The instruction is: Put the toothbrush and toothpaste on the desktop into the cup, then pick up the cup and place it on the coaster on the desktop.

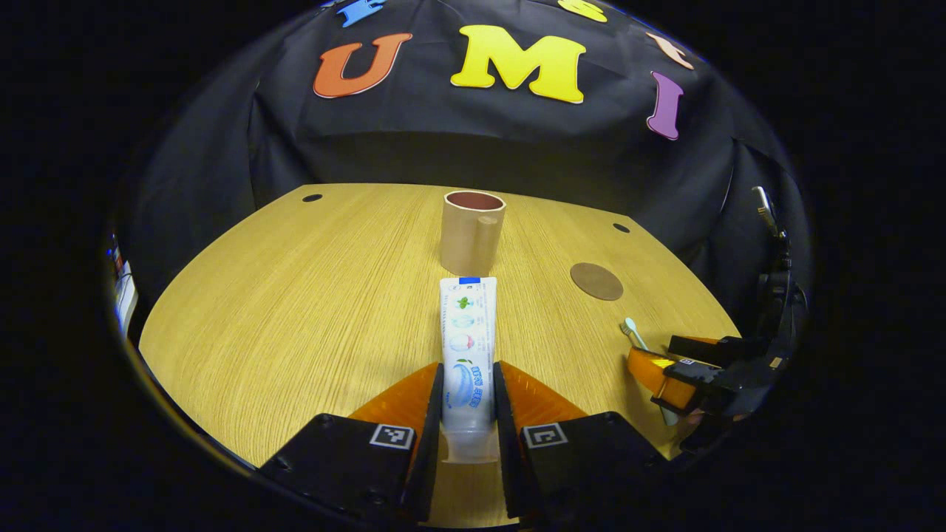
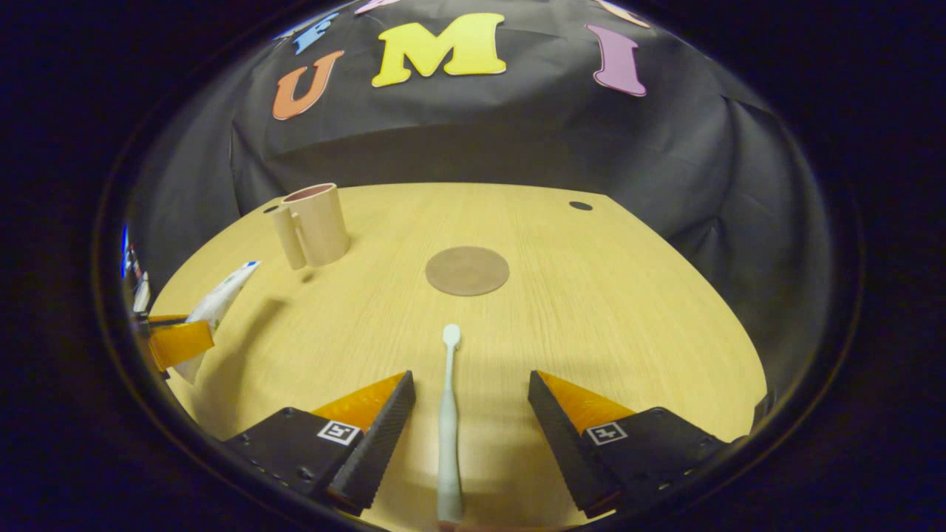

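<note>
My left gripper (image 1: pixel 468 369) is shut on the lower body of a white toothpaste tube (image 1: pixel 467 332), whose cap end sits back between the fingers. In the right gripper view the tube (image 2: pixel 218 303) tilts up off the wood in the left gripper (image 2: pixel 177 343) and casts a shadow. A tan cup (image 1: pixel 473 233) with a handle stands upright just beyond the tube's tip; it is also at the far left (image 2: pixel 314 225). My right gripper (image 2: pixel 469 388) is open, with a white toothbrush (image 2: pixel 448 414) lying flat between its fingers, untouched. The round brown coaster (image 2: pixel 467 270) lies past the brush head.
The wooden table (image 1: pixel 295 295) has small dark holes near its back corners (image 1: pixel 312 198) (image 2: pixel 580 205). The coaster (image 1: pixel 596 281) lies right of the cup, and the right gripper (image 1: pixel 695 369) is low at the right edge over the toothbrush (image 1: pixel 630 325). Black cloth closes the back.
</note>
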